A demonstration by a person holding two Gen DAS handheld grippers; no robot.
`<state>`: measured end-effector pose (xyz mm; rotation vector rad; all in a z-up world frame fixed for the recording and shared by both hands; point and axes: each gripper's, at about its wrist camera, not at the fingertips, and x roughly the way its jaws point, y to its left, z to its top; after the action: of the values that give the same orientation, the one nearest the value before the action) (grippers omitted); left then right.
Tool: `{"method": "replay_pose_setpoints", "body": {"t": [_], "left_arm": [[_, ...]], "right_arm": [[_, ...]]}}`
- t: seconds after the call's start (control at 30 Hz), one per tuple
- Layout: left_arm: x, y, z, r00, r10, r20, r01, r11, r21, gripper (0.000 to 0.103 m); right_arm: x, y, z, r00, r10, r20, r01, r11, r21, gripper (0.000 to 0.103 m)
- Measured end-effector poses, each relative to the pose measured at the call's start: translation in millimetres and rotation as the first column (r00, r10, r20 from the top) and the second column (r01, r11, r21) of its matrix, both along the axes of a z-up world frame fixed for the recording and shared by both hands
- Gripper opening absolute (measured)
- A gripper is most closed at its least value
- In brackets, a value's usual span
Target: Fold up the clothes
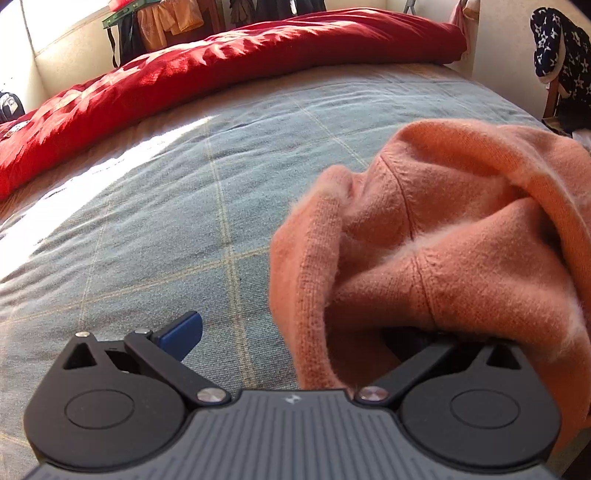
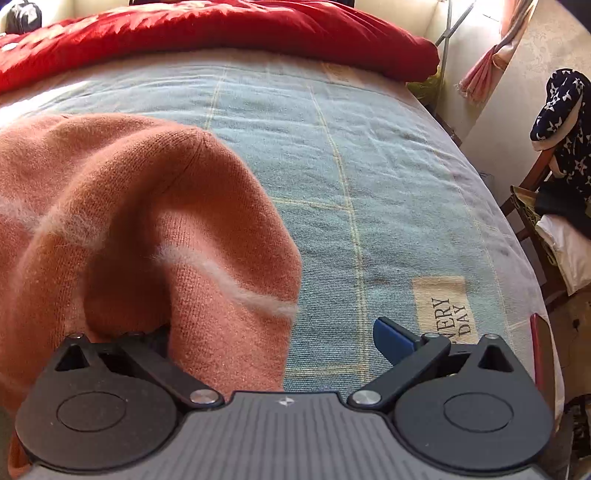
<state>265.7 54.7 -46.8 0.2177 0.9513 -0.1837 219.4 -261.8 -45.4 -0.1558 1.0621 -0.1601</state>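
Sweater, orange knit with fuzzy pale streaks, hangs bunched and draped over the inner side of both grippers, above the near part of the bed. Seen from the left wrist, it covers the right-hand finger of the left gripper; only the blue pad of the other finger shows, well apart from the cloth, so the jaws stand wide with fabric lying over one side rather than pinched between them. The right wrist view mirrors this: the knit buries the left-hand finger of the right gripper, the blue pad on the far side is bare, and the jaws look wide. Whether any cloth is caught at the hidden fingers I cannot tell.

No fold looks finished. The garment is crumpled, with seams and a ribbed edge twisted together and no flat panel laid out. By my judgement it needs spreading on the bed before any folding.

Beyond it, the blue-grey checked bedspread lies open, and a red duvet is heaped along the far edge.
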Motion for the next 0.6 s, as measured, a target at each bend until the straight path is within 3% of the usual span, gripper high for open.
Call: {"method": "replay_pose_setpoints", "body": {"t": [0.17, 0.27, 0.37, 0.47, 0.6], "left_arm": [[-5.5, 7.6, 41.7, 0.988, -0.024, -0.150, 0.022, 1.000, -0.015, 0.101], [-2.9, 17.0, 74.2, 0.983, -0.039, -0.181, 0.031, 0.999, -0.044, 0.101], [9.8, 19.7, 103.0, 0.983, -0.052, -0.176, 0.043, 0.998, -0.055, 0.101], [25.2, 0.4, 104.3, 0.978, -0.079, -0.195, 0.071, 0.996, -0.046, 0.101], [18.0, -24.5, 81.7, 0.964, -0.066, -0.259, 0.088, 0.993, 0.073, 0.100]], "right_arm": [[8.2, 15.6, 29.1, 0.992, 0.046, -0.122, -0.058, 0.994, -0.098, 0.103], [5.6, 17.6, 63.9, 0.989, 0.060, -0.135, -0.069, 0.995, -0.066, 0.103], [7.4, 22.4, 89.0, 0.985, 0.093, -0.145, -0.090, 0.996, 0.025, 0.103], [11.2, 30.0, 85.5, 0.976, 0.143, -0.163, -0.138, 0.990, 0.039, 0.103], [14.0, 28.4, 63.9, 0.953, 0.244, -0.179, -0.248, 0.969, 0.002, 0.103]]}}
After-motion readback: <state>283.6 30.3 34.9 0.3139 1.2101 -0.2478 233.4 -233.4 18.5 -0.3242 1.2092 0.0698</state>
